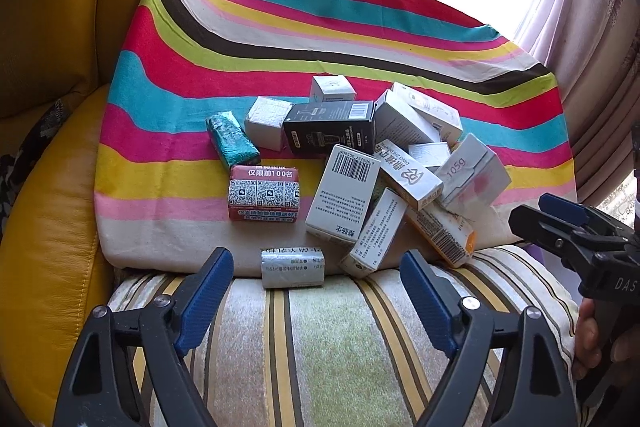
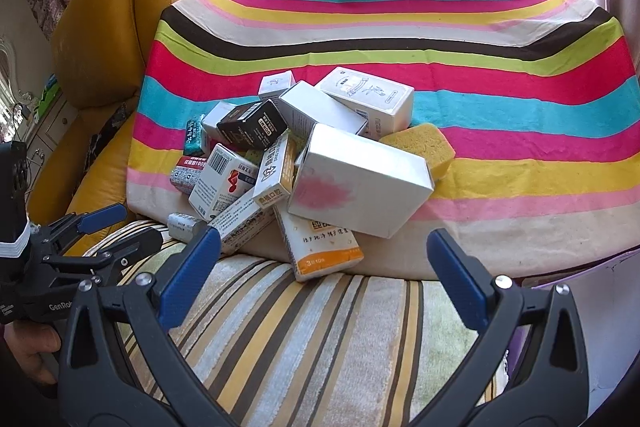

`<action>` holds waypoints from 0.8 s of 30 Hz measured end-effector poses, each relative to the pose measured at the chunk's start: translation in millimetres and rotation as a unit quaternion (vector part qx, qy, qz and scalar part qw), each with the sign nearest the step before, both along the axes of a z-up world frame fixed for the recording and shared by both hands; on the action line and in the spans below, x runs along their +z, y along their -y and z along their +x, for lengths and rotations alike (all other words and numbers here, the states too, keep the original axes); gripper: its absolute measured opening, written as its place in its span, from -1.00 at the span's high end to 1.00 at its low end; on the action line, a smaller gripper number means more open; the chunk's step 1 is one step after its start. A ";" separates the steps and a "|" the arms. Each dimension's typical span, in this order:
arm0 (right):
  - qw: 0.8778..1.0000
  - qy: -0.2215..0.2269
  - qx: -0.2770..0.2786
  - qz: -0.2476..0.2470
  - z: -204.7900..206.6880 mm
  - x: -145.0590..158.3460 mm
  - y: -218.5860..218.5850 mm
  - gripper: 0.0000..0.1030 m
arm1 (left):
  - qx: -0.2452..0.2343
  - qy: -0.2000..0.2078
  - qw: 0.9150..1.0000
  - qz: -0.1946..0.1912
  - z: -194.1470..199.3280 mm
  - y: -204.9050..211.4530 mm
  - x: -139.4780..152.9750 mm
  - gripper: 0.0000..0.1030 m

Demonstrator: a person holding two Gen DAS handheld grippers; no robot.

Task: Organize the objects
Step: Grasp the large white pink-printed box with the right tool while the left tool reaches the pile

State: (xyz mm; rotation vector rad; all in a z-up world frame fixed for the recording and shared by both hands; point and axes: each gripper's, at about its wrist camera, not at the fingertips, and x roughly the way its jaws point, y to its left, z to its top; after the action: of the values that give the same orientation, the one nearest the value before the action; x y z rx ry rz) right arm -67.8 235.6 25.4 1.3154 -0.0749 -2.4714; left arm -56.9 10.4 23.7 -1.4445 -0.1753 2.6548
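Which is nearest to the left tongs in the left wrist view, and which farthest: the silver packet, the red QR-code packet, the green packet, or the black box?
From the left tongs:
1. Silver packet, lying between the tips.
2. Red QR-code packet, up and left.
3. Green packet, farther up-left.
4. Black box, behind the pile's middle; close to call against the green packet.

"105g" is read on the white box with a pink blotch (image 1: 472, 175). "仅限前100名" is printed on the red packet (image 1: 264, 193), above QR codes. "GORMI" is seen on the black box (image 2: 252, 125). "3层10" is read on the orange-edged tissue pack (image 2: 320, 247). "DAS" is marked on the right gripper (image 1: 560, 223) body, "GenRob" on the left gripper (image 2: 108, 231) body. A barcode is carried by a white box (image 1: 344, 191); its digits are too small to read.
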 end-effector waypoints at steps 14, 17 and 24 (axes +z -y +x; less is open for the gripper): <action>0.999 0.039 0.005 -0.004 -34.2 -19.1 4.8 -1.00 | -0.029 0.030 0.999 -0.013 -48.6 -15.0 -17.1 -0.46; 0.999 0.041 0.002 -0.006 -40.9 -21.5 5.3 -1.00 | -0.034 0.035 0.999 -0.018 -56.3 -17.4 -20.4 -0.46; 0.999 0.051 -0.010 -0.009 -54.4 -28.0 2.3 -1.00 | -0.048 0.042 0.997 -0.034 -67.4 -28.0 -26.2 -0.46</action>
State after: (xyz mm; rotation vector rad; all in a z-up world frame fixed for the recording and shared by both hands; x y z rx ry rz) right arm -122.2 233.3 -2.6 1.4395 -0.1350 -2.4121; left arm -124.3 38.3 -2.6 -1.5435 -0.0223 2.5497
